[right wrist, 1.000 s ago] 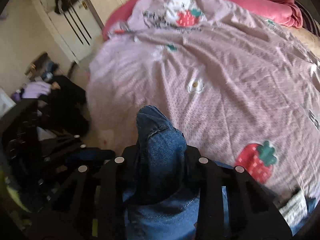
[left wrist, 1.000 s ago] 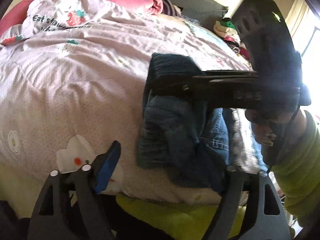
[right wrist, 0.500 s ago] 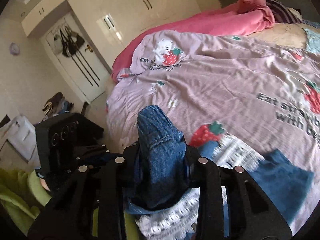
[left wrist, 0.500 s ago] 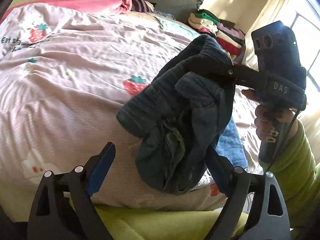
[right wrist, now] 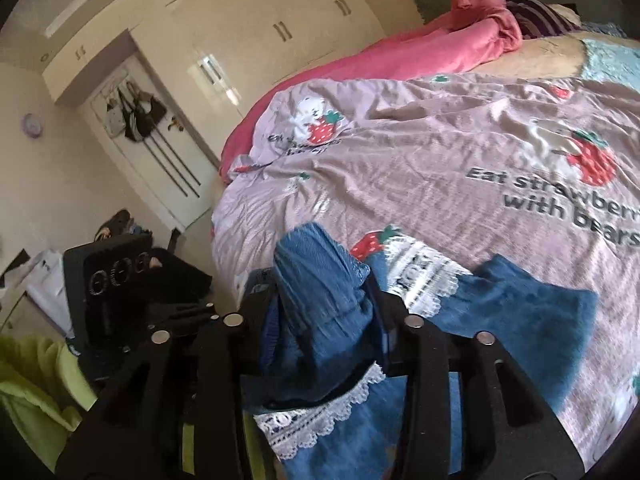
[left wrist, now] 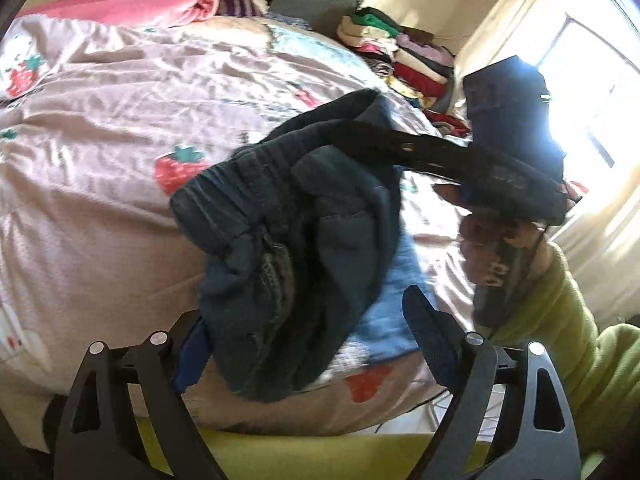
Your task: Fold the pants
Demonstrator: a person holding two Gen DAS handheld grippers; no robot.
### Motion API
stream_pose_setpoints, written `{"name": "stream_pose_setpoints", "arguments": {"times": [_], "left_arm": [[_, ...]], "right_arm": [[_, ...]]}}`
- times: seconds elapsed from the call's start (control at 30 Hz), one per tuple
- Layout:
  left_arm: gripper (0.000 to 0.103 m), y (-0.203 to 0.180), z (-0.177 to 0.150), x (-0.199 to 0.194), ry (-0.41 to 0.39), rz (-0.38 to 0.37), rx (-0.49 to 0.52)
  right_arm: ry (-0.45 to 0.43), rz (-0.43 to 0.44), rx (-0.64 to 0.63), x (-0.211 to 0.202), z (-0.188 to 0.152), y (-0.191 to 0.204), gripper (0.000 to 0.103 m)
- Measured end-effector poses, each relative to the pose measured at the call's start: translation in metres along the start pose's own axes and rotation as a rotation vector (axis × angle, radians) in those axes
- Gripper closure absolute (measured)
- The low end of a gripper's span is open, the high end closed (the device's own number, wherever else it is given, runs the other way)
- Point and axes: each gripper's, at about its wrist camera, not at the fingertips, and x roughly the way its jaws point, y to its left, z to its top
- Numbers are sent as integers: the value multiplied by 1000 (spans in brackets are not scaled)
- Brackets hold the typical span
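Note:
Blue denim pants with white lace trim (right wrist: 516, 320) hang bunched from my right gripper (right wrist: 324, 300), which is shut on a fold of the denim (right wrist: 320, 292) above the near edge of the bed. In the left wrist view the same bundle (left wrist: 288, 248) dangles from the right gripper's fingers (left wrist: 400, 144), held by a hand in a green sleeve. My left gripper (left wrist: 308, 344) is open below the bundle, its blue pads on either side of the hanging cloth, not closed on it.
The bed has a lilac strawberry-print duvet (left wrist: 100, 128) with a pink blanket (right wrist: 400, 56) at its head. Folded clothes (left wrist: 396, 60) are stacked at the far side by a bright window. White wardrobes and a door (right wrist: 160, 140) stand beyond the bed's left side.
The right gripper has lifted the pants off the bed and swung them right. The left gripper has followed, coming closer under the hanging bundle.

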Motion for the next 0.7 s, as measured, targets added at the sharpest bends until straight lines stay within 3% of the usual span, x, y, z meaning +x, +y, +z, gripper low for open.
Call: {"name": "stream_pose_setpoints", "arguments": {"times": [0.2,0.33,0.53,0.6,0.67,0.7], "left_arm": [[17,-42,-8,15,51,-101,118],[16,-63,-18,26,96,-139,197],[16,-66,-32,46,165,-118,211],[16,-66,-35,50,181,-111,213],[16,-68,-39,44,179,-111,216],[16,-68,-39,40,171,-115,217]], "right_arm": [[-61,-131,76,-44,-17,-27,59],[-51,-251,115,-62,-32,-33,51],[13,-250,89,-48,-45,-17,34],[48,-266,80,-32,-45,-15,33],[103,-349,70,-18,-47,-19,34],[133,-392,65,-10,-49,-24,43]]}}
